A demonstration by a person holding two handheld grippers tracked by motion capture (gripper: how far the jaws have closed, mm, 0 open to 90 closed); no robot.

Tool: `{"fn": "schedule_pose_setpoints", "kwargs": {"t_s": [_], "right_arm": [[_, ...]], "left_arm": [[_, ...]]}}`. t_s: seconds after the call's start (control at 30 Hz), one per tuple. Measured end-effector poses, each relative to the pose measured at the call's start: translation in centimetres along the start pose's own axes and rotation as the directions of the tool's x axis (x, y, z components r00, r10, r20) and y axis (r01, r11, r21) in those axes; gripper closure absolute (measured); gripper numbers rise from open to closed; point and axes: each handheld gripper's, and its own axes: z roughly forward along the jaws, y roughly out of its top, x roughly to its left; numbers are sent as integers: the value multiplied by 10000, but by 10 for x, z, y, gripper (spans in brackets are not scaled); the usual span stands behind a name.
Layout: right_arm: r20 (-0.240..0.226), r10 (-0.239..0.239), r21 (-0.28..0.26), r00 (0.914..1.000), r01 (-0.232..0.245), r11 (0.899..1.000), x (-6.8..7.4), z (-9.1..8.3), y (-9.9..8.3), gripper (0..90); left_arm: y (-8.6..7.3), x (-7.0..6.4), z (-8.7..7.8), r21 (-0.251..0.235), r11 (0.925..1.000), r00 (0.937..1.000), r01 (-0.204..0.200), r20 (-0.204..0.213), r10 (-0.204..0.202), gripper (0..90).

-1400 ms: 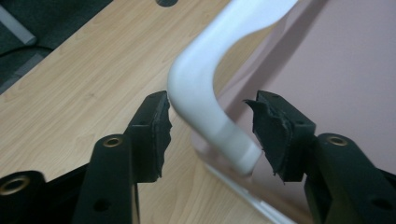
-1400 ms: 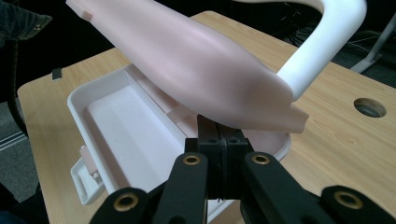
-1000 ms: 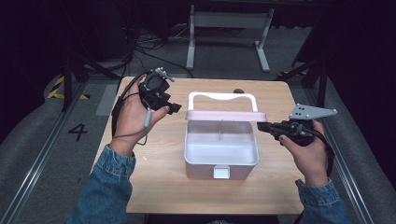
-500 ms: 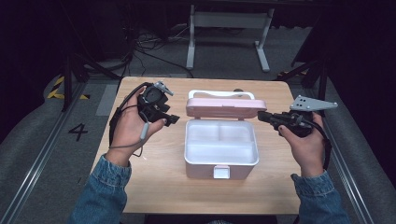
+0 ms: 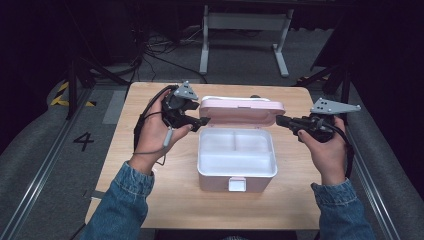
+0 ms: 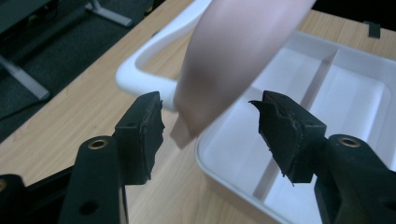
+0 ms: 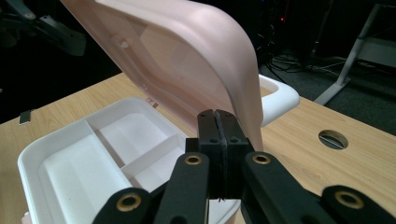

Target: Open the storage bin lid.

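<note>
Since earlier, the lid [image 5: 242, 106] is swung upright, baring the box [image 5: 237, 159]; the left gripper [image 5: 204, 120] is spread, the right gripper [image 5: 278, 120] clenched empty beside it.

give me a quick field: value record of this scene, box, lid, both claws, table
box: white box with inner dividers, nothing inside, lying on the table
lid: pink lid raised, standing open at the box's far edge
handle: white handle behind the lid
left claw: left claw open, jaws on either side of the lid's corner, not touching it
right claw: right claw shut, tip by the lid's edge, contact unclear
table: wooden table
</note>
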Motion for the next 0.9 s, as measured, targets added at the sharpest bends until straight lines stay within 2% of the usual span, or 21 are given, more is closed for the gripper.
{"fn": "schedule_pose_setpoints", "kwargs": {"t_s": [0.17, 0.3, 0.33, 0.4, 0.67, 0.9], "right_arm": [[-23, 56, 5, 10000, -56, 10000, -1, -1, 0, 900], [-24, 52, 9, 10000, -52, 10000, -1, -1, 0, 900], [-32, 60, 22, 10000, -60, 10000, -1, -1, 0, 900], [-60, 65, 40, 10000, -65, 10000, -1, -2, 0, 900], [43, 78, 30, 10000, -78, 10000, 1, -13, -2, 880], [356, 236, 96, 9991, -240, 9997, -1, -31, -13, 867]], "left_arm": [[7, 0, 5, -489, 9984, 9996, -286, -73, 283, 517], [9, -1, 5, -438, 9985, 9992, -340, -213, 331, 583], [9, 0, 4, -428, 9986, 9992, -312, -250, 301, 609], [9, 2, 3, -396, 9992, 9998, 53, -172, -60, 670], [15, 6, 3, -57, 10000, 9993, 21, -385, -23, 702], [22, 17, 7, 7, 9991, 9987, 431, -268, -430, 727]]}}
